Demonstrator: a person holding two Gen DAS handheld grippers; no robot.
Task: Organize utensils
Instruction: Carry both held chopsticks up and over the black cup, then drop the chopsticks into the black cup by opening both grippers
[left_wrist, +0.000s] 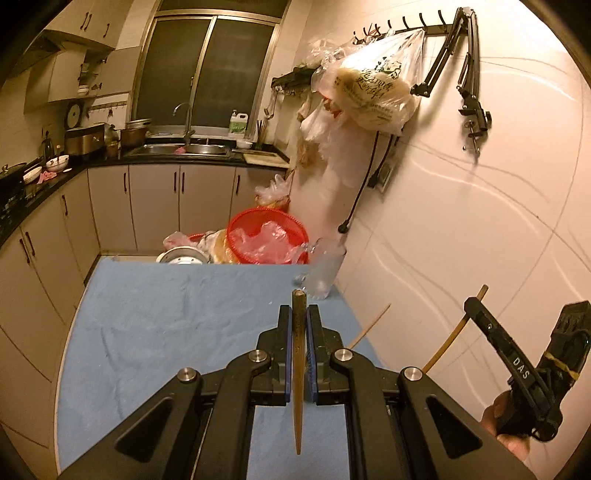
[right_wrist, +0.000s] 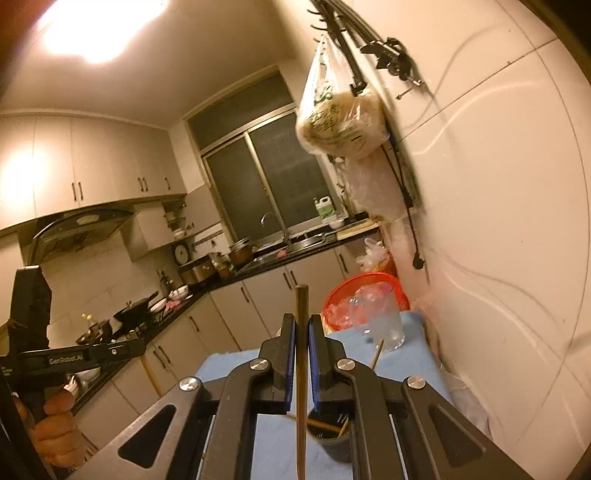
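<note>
My left gripper (left_wrist: 298, 314) is shut on a brown wooden chopstick (left_wrist: 297, 369) that runs between the pads, held above the blue cloth table (left_wrist: 166, 332). My right gripper (right_wrist: 302, 325) is shut on another brown chopstick (right_wrist: 301, 387); it also shows at the right of the left wrist view (left_wrist: 517, 369). Below the right gripper a dark holder cup (right_wrist: 330, 439) contains several chopsticks. A clear glass mug (left_wrist: 325, 269) stands at the table's far right corner; it also shows in the right wrist view (right_wrist: 384, 325). A loose chopstick (left_wrist: 369, 326) shows right of the left gripper.
A red basket (left_wrist: 267, 240) with plastic bags sits beyond the table's far edge, with a metal pot (left_wrist: 183, 255) beside it. A white tiled wall (left_wrist: 461, 221) borders the table on the right, with bags hanging on hooks (left_wrist: 373, 92). Kitchen cabinets and a sink stand behind.
</note>
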